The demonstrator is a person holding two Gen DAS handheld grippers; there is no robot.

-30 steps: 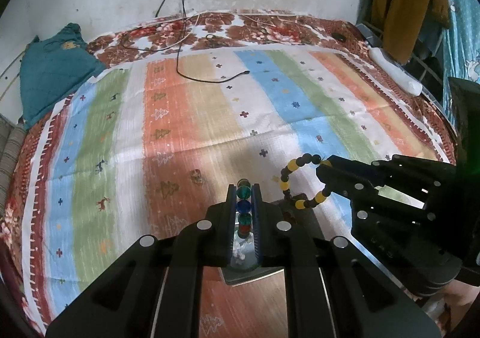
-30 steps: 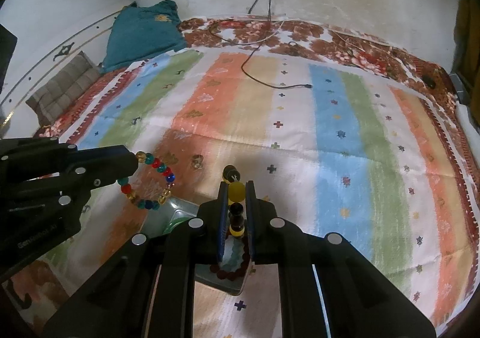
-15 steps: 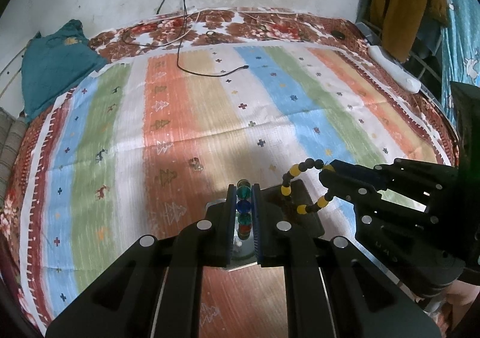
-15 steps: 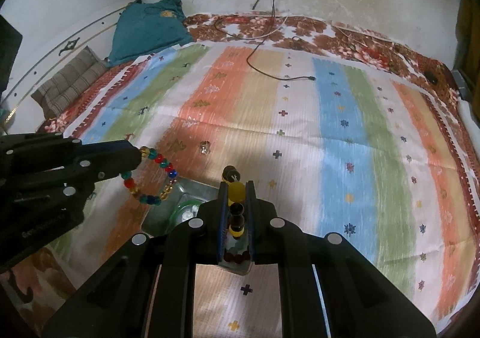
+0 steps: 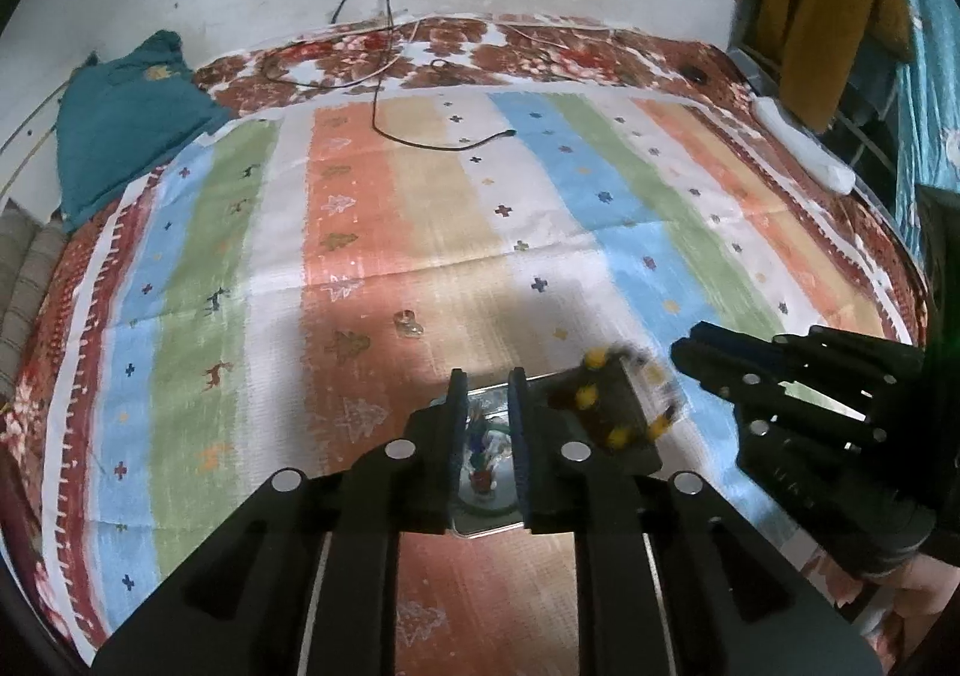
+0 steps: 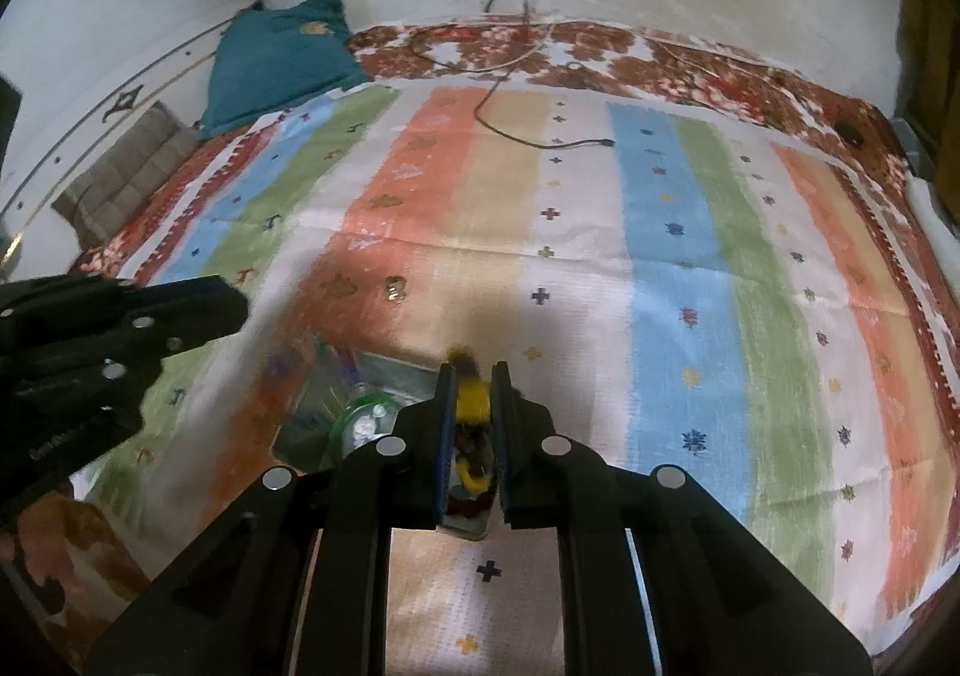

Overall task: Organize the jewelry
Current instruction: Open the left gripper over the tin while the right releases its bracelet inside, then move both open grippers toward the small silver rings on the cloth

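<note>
Yellow-black bracelet blurred over tray edge

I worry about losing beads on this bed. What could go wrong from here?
The yellow-and-black bracelet is blurred in motion near the tray edge by the right tongs; it may land on the bedspread. The small shiny trinket lying apart could be overlooked.
</note>
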